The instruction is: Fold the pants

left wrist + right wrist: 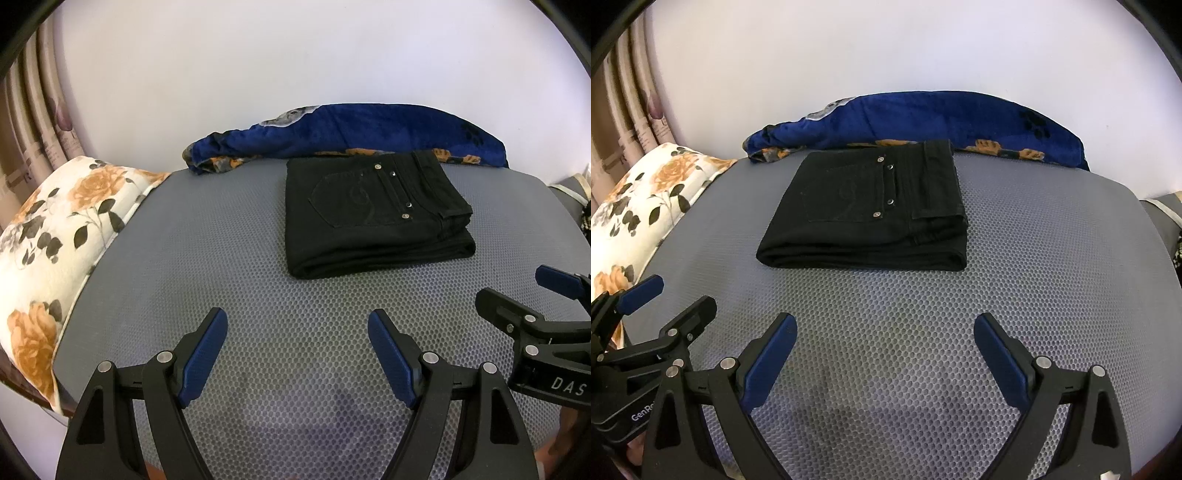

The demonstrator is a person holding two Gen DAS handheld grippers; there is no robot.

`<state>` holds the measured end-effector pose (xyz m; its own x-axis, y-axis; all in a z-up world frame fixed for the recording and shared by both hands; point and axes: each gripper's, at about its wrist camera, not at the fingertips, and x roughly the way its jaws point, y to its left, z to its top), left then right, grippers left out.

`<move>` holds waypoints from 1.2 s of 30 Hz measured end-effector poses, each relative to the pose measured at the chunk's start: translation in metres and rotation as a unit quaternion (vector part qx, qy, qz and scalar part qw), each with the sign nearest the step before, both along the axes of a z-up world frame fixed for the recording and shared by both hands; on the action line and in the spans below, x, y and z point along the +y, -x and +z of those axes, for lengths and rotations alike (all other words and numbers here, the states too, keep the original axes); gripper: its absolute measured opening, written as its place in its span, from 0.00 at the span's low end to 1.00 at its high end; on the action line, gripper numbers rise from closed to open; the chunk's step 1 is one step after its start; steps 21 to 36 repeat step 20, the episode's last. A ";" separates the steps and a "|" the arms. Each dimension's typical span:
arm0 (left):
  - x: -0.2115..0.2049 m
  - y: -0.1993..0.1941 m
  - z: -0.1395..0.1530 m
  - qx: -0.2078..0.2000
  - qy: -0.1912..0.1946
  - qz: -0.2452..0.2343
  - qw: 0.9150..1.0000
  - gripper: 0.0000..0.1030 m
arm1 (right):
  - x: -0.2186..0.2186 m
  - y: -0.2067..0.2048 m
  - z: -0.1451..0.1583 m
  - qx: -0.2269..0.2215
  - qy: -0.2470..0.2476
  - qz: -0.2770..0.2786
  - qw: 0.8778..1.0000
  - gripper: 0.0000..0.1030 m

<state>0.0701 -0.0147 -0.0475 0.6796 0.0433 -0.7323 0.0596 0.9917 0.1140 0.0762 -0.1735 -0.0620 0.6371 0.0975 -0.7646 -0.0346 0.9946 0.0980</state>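
Black pants (373, 218) lie folded into a compact stack on the grey honeycomb mat (221, 258), back pocket with rivets facing up. They also show in the right wrist view (871, 214). My left gripper (297, 328) is open and empty, hovering over the mat well in front of the pants. My right gripper (884, 332) is open and empty too, in front of the pants. The right gripper shows at the right edge of the left wrist view (524, 295). The left gripper shows at the left edge of the right wrist view (676, 295).
A blue blanket (369, 133) with orange flowers lies bunched along the mat's far edge, just behind the pants. A floral pillow (55, 236) lies along the left edge. A white wall stands behind. Curtains (33, 122) hang at far left.
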 end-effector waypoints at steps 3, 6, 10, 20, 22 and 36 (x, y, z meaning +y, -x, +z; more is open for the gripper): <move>-0.001 -0.001 -0.001 0.001 -0.001 -0.003 1.000 0.76 | 0.001 0.000 0.000 0.001 0.000 -0.001 1.000 0.93; -0.001 -0.001 -0.001 0.001 -0.002 -0.005 1.000 0.76 | 0.001 0.000 -0.001 0.003 -0.001 -0.002 1.000 0.93; -0.001 -0.001 -0.002 0.002 -0.002 -0.006 1.000 0.76 | 0.001 0.000 -0.002 0.004 -0.001 -0.002 1.000 0.93; -0.002 -0.001 -0.003 0.005 0.000 -0.010 1.000 0.76 | 0.001 0.001 -0.004 0.006 -0.003 -0.004 1.000 0.93; -0.002 -0.001 -0.003 0.005 0.000 -0.010 1.000 0.76 | 0.001 0.001 -0.004 0.006 -0.003 -0.004 1.000 0.93; -0.002 -0.001 -0.003 0.005 0.000 -0.010 1.000 0.76 | 0.001 0.001 -0.004 0.006 -0.003 -0.004 1.000 0.93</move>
